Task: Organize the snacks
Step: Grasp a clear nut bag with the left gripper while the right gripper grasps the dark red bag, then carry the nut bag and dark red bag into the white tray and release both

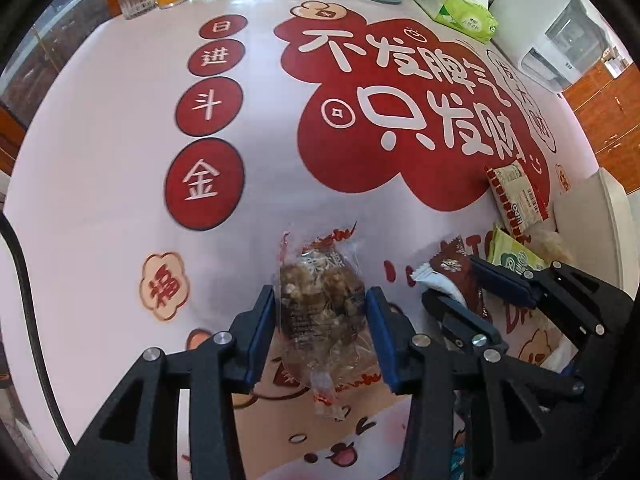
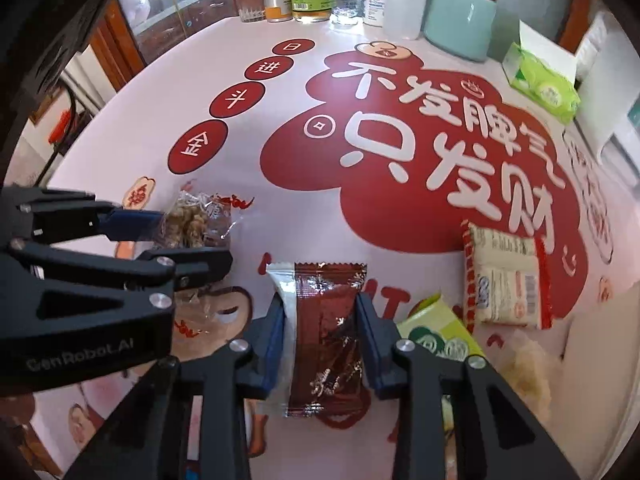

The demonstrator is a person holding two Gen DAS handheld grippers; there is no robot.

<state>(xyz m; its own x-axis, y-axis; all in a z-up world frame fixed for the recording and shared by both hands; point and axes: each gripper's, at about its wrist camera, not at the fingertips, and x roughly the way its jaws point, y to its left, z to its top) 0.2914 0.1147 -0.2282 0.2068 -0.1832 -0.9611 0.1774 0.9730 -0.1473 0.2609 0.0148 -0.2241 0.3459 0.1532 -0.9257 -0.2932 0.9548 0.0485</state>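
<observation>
My left tool (image 1: 322, 332) is clenched on the clear packet of brown nutty snack (image 1: 320, 304) lying on the bench (image 1: 100, 160), and my right tool (image 2: 320, 340) is clenched on the dark red wrapped bar (image 2: 326, 328) beside it. I judge this is the pick-up step, so next I must lift both cleanly. Farther right lie a green packet (image 2: 436, 332) and a white-and-red pack (image 2: 506, 276), with what may be a pale tray (image 1: 592, 216) beyond.
</observation>
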